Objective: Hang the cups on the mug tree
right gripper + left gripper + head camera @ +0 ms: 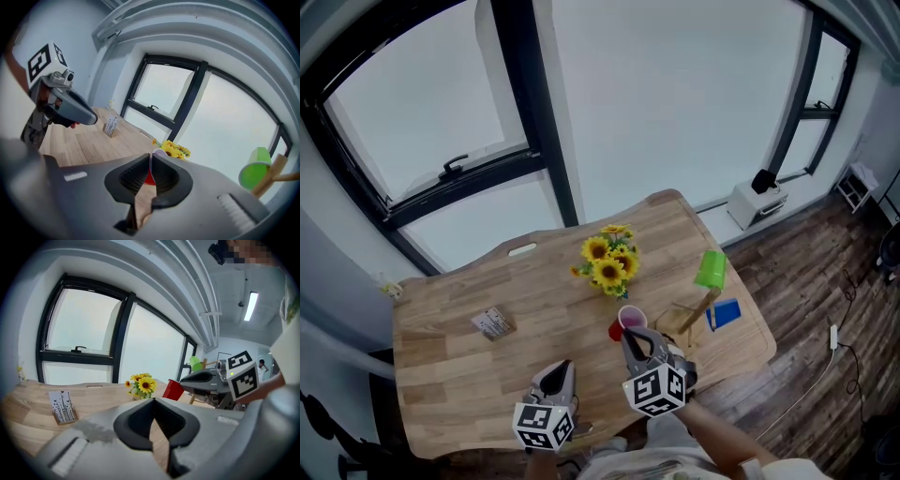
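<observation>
Two cups on wooden mug tree (pixel 694 317) at table's right end: green cup (pixel 711 269) up top, blue cup (pixel 725 313) lower. Third, red cup (pixel 623 325), held above wooden table (pixel 469 375), near sunflowers (pixel 607 261). Right gripper (pixel 634 337) pinches its thin rim wall, jaws nearly closed on it. Looks light, smooth plastic, likely slippery; wall may flex. Rim is sensible hold, though cup could swing. Left gripper (pixel 564 367): jaws together, empty.
</observation>
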`<state>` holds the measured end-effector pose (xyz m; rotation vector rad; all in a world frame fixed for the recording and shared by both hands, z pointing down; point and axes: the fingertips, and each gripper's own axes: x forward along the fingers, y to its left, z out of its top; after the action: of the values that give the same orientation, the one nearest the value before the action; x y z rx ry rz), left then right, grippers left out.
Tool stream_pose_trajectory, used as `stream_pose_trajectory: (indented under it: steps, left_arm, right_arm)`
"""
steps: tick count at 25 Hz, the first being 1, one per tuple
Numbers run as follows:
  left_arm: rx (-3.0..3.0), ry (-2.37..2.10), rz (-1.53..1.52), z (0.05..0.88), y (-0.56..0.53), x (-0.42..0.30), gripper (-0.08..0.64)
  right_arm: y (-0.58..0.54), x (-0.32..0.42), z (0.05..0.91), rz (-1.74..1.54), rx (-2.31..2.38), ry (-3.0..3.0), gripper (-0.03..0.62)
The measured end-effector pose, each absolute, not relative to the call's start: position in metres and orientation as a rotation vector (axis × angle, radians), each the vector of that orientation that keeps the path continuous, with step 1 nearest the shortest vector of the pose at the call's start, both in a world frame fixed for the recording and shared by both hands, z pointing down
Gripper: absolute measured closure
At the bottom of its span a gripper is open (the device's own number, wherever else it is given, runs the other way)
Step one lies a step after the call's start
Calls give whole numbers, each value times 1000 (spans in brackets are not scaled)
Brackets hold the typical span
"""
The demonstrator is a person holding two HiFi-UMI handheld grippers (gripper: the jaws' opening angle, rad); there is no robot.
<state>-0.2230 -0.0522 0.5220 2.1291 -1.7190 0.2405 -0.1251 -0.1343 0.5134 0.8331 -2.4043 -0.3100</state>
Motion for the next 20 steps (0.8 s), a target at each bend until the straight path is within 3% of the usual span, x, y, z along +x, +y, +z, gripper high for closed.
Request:
stream_pose_trajectory:
  steps: [20]
  left_arm:
    - [2199,-1687,269,507,-58,-203,557]
  right_arm:
    - [-142,-105,483,-72,982,-2546,574]
